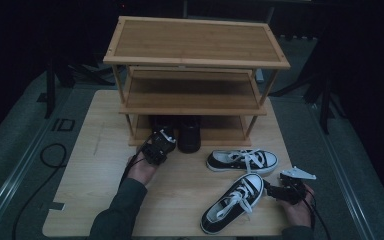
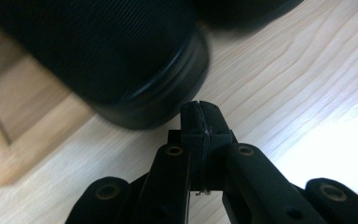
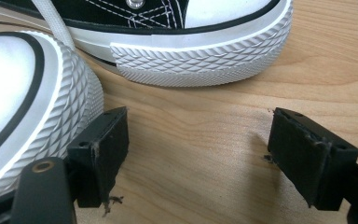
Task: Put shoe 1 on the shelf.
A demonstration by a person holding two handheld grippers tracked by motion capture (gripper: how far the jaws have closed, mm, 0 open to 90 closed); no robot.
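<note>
Two black shoes (image 1: 190, 134) stand on the bottom shelf of a wooden three-tier rack (image 1: 195, 57). My left gripper (image 1: 167, 140) is just in front of them. Its jaws are shut with nothing between them (image 2: 199, 116), right beside a black shoe's rounded end (image 2: 121, 60). Two black-and-white sneakers lie on the table: one farther back (image 1: 242, 161) and one nearer (image 1: 232, 202). My right gripper (image 1: 267, 188) sits at the nearer sneaker's toe and is open (image 3: 205, 149). That white rubber toe (image 3: 23, 93) touches its left jaw; the other sneaker's toe (image 3: 191, 51) lies ahead.
The rack stands at the back of the light wooden table (image 1: 95, 170); its bottom frame (image 2: 9, 144) is left of the left jaws. Dark floor, a cable (image 1: 50, 155) and stand legs surround the table. Bare tabletop lies at the front left.
</note>
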